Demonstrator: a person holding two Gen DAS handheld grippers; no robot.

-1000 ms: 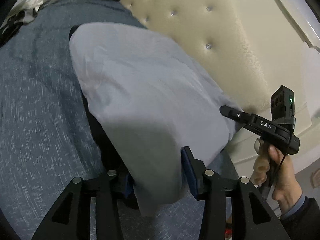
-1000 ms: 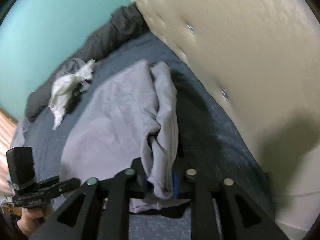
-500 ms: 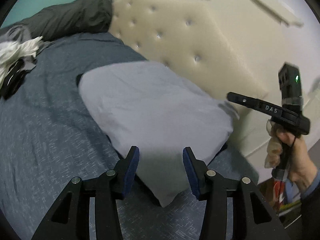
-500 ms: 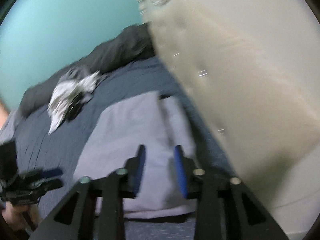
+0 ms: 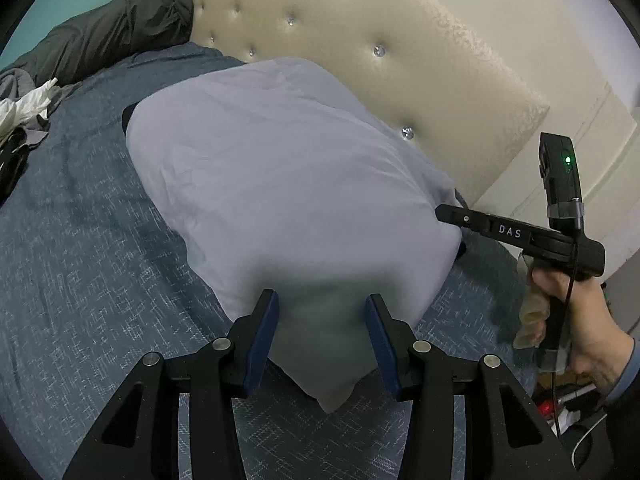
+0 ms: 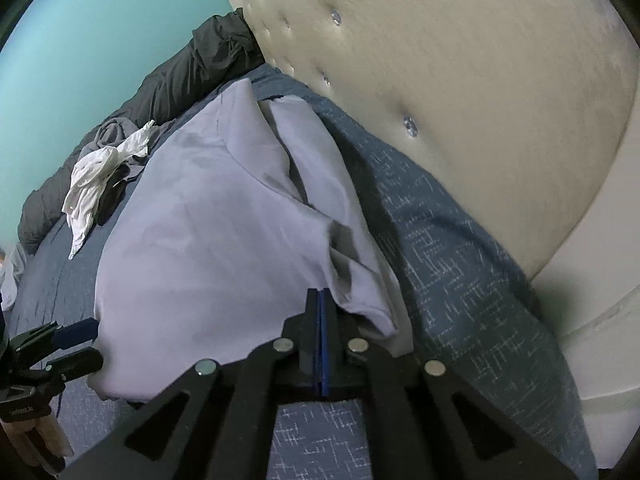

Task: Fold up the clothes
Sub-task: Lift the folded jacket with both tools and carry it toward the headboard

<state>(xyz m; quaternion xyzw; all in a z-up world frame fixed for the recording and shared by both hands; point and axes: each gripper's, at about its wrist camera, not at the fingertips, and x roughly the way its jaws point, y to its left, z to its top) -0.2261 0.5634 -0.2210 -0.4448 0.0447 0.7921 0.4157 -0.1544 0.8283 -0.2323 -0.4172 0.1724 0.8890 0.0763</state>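
A pale lavender garment (image 5: 280, 184) lies folded on the blue bedspread (image 5: 80, 264), next to the headboard. My left gripper (image 5: 320, 336) is open, its blue pads either side of the garment's near corner, gripping nothing. In the right wrist view the garment (image 6: 208, 240) lies flat with a fold along its right side. My right gripper (image 6: 322, 308) is shut with its pads together at the garment's near edge; no cloth shows between them. It also shows in the left wrist view (image 5: 452, 214) at the garment's right edge. The left gripper shows in the right wrist view (image 6: 80, 344).
A cream tufted headboard (image 5: 400, 52) runs along the right side of the bed. A dark quilt (image 5: 120, 28) and a white crumpled cloth (image 6: 96, 184) lie at the far end. The wall (image 6: 100, 20) is teal.
A second ago both grippers held the garment's edge. Both opened and let it drop flat on the bed. The right gripper has since shut again, empty, at the garment's edge.
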